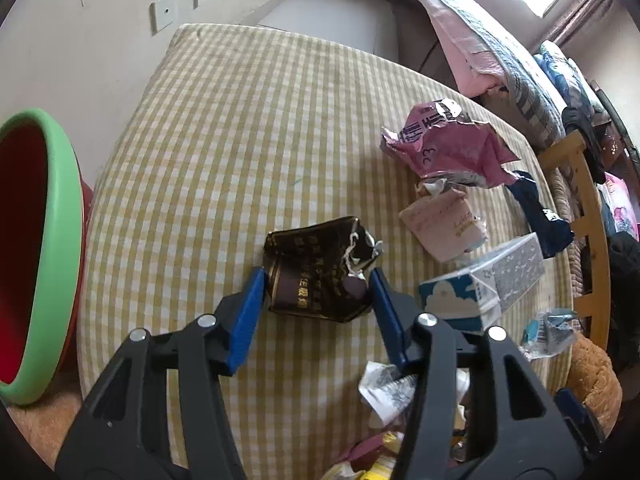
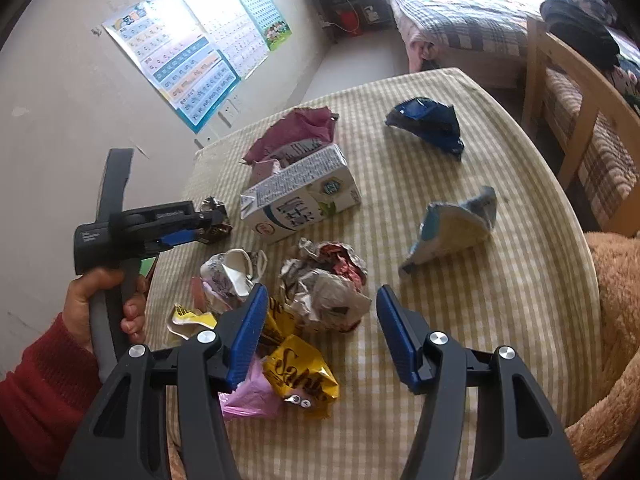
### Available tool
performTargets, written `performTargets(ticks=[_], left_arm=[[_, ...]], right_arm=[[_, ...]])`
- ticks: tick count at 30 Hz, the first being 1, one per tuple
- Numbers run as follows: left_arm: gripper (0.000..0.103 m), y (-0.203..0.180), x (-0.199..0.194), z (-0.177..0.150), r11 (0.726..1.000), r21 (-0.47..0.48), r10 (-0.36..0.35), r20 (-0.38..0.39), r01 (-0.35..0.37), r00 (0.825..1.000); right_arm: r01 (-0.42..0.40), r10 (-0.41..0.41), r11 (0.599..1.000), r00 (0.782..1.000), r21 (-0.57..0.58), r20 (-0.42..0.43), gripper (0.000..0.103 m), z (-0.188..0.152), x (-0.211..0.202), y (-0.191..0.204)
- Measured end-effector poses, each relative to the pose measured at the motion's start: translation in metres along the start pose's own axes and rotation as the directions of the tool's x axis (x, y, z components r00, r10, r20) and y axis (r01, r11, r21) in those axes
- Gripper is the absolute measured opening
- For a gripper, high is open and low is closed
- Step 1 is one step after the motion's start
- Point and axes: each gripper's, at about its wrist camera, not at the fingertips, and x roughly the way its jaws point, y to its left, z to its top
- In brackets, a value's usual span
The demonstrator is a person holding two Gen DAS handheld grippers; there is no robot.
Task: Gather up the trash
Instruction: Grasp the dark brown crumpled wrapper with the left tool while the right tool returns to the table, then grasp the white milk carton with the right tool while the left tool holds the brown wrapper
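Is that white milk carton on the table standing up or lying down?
Lying down. The milk carton rests on its long side on the checked tablecloth, its folded gable end pointing sideways toward the wall. Whether anything is left inside, I cannot tell.

The far left half of the table (image 1: 224, 128) lies bare, an open lane between the wall and the litter. At the left edge the green-rimmed bin (image 1: 52, 248) stands close against the table. The dark wrapper (image 1: 316, 268) sits between the left gripper (image 1: 318, 284) jaws. On the right, a pink bag (image 1: 448, 140), a milk carton (image 1: 484, 284) and a blue wrapper (image 1: 540, 216) crowd the way. Ahead of the right gripper (image 2: 322, 308), a crumpled foil ball (image 2: 324, 284) and a yellow wrapper (image 2: 300, 372) block the near table; bare cloth shows to their right, before the wooden chair (image 2: 560, 92).
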Motion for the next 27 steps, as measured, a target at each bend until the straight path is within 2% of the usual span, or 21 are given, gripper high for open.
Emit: performTargets(ticks=[5,8,10,14,15,17,21,23,27], left_arm=[[0.05,-0.001,-0.029,-0.023,0.999,0.034,0.035,0.065,-0.037,0.997],[0.05,0.006,-0.053,-0.044,0.998,0.024,0.057,0.114,-0.06,0.992],[0.051,0.013,-0.069,-0.059,0.997,0.012,0.074,0.147,-0.077,0.986],[0.051,0.019,-0.087,-0.087,0.993,0.02,0.112,0.207,-0.119,0.972],[0.051,0.021,-0.089,-0.092,0.993,0.02,0.108,0.216,-0.115,0.97],[0.051,0.029,-0.09,-0.099,0.997,0.004,0.078,0.221,-0.081,0.972],[0.051,0.035,-0.085,-0.1,0.999,-0.022,0.051,0.204,-0.048,0.978],[0.051,0.035,-0.082,-0.101,0.999,-0.017,0.039,0.208,-0.036,0.977],[0.051,0.036,-0.072,-0.101,1.0,-0.02,0.026,0.189,-0.022,0.982]], right_arm=[[-0.02,0.021,1.0,1.0,0.01,-0.014,0.056,0.003,0.006,0.0],[-0.032,0.032,0.999,0.999,-0.02,-0.004,0.056,0.018,0.009,0.009],[-0.044,0.044,0.999,0.999,-0.017,-0.013,0.064,0.029,0.016,0.013],[-0.087,0.089,0.995,0.994,0.05,-0.055,0.067,0.056,0.04,0.018],[-0.095,0.101,0.992,0.993,0.086,-0.066,0.067,0.063,0.048,0.018],[-0.097,0.111,0.98,0.991,0.172,-0.075,0.075,0.075,0.061,0.017],[-0.034,0.073,0.945,0.992,0.324,-0.107,0.077,0.093,0.092,0.014],[-0.004,0.052,0.937,0.991,0.351,-0.127,0.077,0.096,0.102,0.014],[0.101,-0.061,0.966,0.983,0.236,-0.173,0.078,0.099,0.123,0.03]])
